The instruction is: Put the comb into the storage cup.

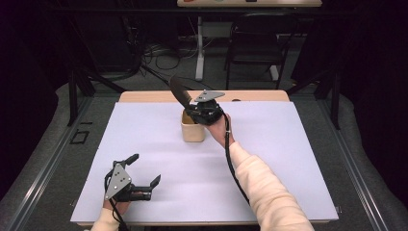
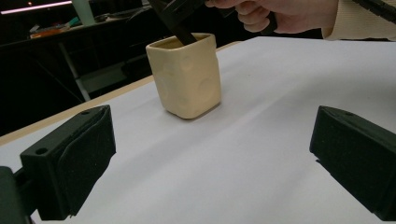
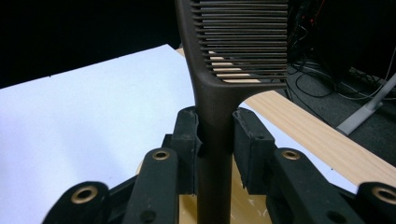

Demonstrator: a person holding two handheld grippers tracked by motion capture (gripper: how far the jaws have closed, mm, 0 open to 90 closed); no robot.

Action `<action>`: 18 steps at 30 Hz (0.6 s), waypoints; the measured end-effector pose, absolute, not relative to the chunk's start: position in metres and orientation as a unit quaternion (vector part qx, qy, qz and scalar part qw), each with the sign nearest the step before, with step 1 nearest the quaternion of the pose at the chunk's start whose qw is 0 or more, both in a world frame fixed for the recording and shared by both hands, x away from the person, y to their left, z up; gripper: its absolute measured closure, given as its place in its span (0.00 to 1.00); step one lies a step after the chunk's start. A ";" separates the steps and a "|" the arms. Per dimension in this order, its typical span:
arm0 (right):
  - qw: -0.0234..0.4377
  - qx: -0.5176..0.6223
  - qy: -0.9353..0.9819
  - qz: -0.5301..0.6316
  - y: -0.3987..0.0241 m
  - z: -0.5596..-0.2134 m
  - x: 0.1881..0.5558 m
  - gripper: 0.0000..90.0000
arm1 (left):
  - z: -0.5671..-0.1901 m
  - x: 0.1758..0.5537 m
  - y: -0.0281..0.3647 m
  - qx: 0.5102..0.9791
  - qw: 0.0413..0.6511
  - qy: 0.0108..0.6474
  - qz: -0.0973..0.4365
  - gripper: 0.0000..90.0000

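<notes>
Here, the handle of a dark brown comb (image 3: 214,140) is clamped tightly in the right claw (image 1: 191,107), its lower end already inside the cream ceramic cup (image 1: 193,131) near the far middle of the table (image 1: 288,159), while the left claw (image 1: 144,172) is kept wide open and empty near the front left corner. If the tilted comb is pushed sideways against the rim, the light cup could probably be tipped or dragged. The teeth are seen clearly in the right gripper view, whereas the dimpled cup wall (image 2: 187,84) is shown in the left gripper view.

Probably a lab: black curtains (image 1: 29,57), floor cables (image 1: 159,53)
</notes>
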State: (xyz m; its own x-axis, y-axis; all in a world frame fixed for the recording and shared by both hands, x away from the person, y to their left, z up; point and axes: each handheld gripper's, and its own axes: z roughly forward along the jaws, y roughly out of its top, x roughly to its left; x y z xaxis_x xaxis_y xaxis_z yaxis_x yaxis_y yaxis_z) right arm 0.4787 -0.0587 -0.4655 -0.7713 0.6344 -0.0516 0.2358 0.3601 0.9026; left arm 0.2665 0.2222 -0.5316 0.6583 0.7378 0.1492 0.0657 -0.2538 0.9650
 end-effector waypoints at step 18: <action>0.194 0.270 0.808 0.486 -0.055 -0.472 0.479 0.79 | -0.532 0.267 0.222 0.730 0.544 0.276 0.309 0.00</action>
State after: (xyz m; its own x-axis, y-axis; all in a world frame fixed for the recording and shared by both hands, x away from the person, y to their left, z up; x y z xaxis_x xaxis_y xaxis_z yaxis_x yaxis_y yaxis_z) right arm 0.4791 -0.0546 -0.4722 -0.7797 0.6241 -0.0508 0.2476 0.3818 0.8905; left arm 0.2665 0.2222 -0.5316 0.6574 0.7384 0.1502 0.0662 -0.2551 0.9647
